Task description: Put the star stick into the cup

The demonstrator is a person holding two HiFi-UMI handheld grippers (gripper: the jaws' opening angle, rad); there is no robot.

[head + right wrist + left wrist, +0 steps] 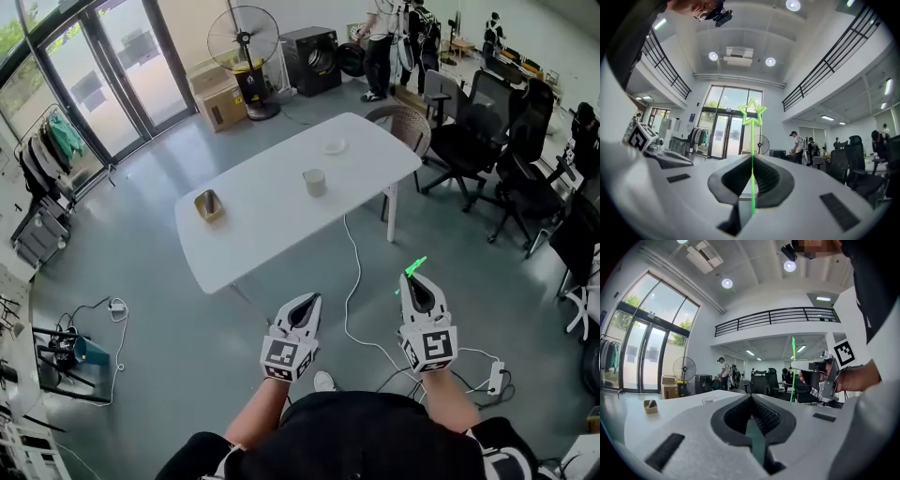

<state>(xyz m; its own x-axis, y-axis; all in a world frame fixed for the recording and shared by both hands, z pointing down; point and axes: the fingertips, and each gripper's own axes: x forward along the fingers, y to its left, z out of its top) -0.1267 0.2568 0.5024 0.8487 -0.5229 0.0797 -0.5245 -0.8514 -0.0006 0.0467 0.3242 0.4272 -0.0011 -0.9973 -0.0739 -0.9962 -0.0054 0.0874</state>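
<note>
A grey floor (169,309) fills most of the head view, and a long white worktop (281,206) stands on it at a slant ahead of the person. Black chairs (487,131) crowd the right side, and a fan (242,42) stands beyond the worktop's far end. A white cable (354,281) trails down from the worktop's near edge across the floor.

Both tools are over the floor, short of the worktop. The left hand-held gripper (309,302) has its jaws pressed together at the tips with nothing between them; its own view shows the tips meeting (751,396). The right hand-held gripper (413,281) is level with it and to its right, pinching the star stick (415,267).

On the worktop a tan box (208,204) sits near the left edge. The cup (314,182) stands upright about mid-worktop. A small white dish (335,145) lies further back. What the box holds is too small to tell, perhaps something dark.

In the right gripper view the star stick's thin green shaft runs straight up out of the closed jaws to an outlined star (752,112). It is well apart from the cup.
</note>
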